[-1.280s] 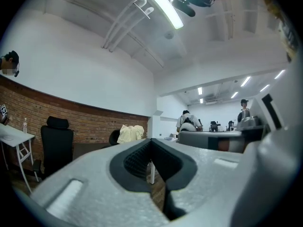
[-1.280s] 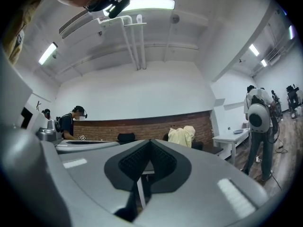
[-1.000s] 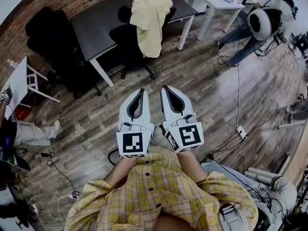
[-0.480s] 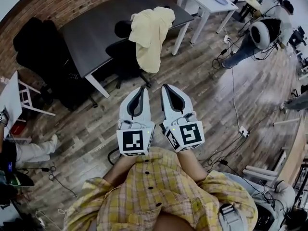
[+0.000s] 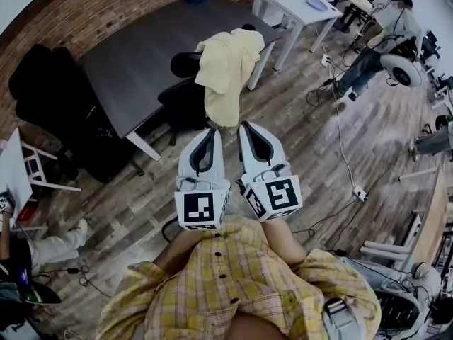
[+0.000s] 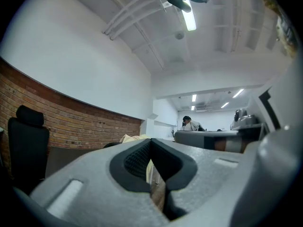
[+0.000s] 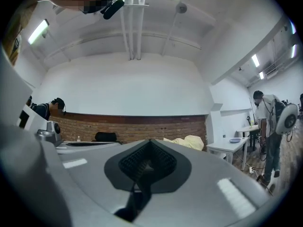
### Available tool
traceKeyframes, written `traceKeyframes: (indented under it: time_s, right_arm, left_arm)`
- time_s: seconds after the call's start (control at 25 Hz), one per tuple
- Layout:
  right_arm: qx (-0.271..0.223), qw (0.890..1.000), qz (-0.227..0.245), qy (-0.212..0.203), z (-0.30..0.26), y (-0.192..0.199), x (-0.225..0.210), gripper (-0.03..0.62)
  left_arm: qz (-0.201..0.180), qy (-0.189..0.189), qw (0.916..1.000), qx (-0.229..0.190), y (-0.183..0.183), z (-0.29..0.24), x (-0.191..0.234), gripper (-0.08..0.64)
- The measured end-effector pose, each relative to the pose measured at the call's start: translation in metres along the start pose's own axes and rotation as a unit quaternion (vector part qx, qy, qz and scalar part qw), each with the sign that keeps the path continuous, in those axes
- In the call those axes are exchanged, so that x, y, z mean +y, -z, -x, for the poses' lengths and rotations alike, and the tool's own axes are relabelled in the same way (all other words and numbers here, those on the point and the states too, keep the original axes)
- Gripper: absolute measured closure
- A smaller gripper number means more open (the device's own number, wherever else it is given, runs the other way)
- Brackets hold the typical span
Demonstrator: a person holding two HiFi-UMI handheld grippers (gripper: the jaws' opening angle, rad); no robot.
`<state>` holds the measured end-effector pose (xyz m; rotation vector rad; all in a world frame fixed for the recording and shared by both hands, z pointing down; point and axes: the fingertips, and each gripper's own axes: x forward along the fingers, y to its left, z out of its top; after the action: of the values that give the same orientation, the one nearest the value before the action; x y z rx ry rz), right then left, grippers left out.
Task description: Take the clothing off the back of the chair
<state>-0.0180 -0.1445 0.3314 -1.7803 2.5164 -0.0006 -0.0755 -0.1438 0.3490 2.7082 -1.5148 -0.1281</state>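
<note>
1. Since a second ago, both grippers have drawn up to the chair (image 5: 182, 99). The clothing (image 5: 228, 66) lay well ahead of their tips then, and in the head view its lower hem now hangs just beyond them. It has not been lifted.
2. This pale yellow clothing is draped over the back of the black chair, which stands against the near edge of the dark bench (image 5: 141, 52).
3. Its long axis runs from the top of the chair back down toward the wooden floor (image 5: 318, 154). The bunched, wider end lies over the top, beside the bench edge. The narrower hem hangs at the bottom and points toward the grippers.
4. The left gripper (image 5: 206, 134) has its jaws pressed together at the tips and pinches nothing. Its own view shows only a thin slit below the tips, with a strip of the yellow cloth seen through it in the distance.
5. The right gripper (image 5: 248, 127) sits just beside the left and points the same way. Its jaws are also pressed together and empty.
6. Neither gripper touches the clothing.
7. A second black chair (image 5: 42, 91) stands by the brick wall (image 5: 106, 6) to the left. A white table (image 5: 290, 6) stands past the bench's far corner.
</note>
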Motion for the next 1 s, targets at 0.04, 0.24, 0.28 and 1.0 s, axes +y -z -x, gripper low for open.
traceKeyframes:
  time_s: [0.04, 0.24, 0.28, 1.0]
  right_arm:
    - [0.000, 1.000, 0.001, 0.005, -0.006, 0.000, -0.002, 0.592]
    - [0.005, 1.000, 0.000, 0.020, -0.030, 0.004, -0.010, 0.592]
    - [0.006, 1.000, -0.001, 0.023, -0.033, 0.006, -0.012, 0.592]
    - [0.018, 1.000, -0.005, -0.003, -0.082, 0.004, -0.082, 0.594]
  left_arm:
    - [0.000, 0.005, 1.0000, 0.000, 0.000, -0.005, 0.004, 0.560]
    - [0.005, 0.021, 0.9998, 0.005, 0.002, -0.029, 0.018, 0.560]
    - [0.007, 0.022, 0.9997, 0.006, 0.003, -0.033, 0.020, 0.560]
    - [0.002, -0.002, 0.9999, 0.015, 0.011, -0.109, 0.009, 0.560]
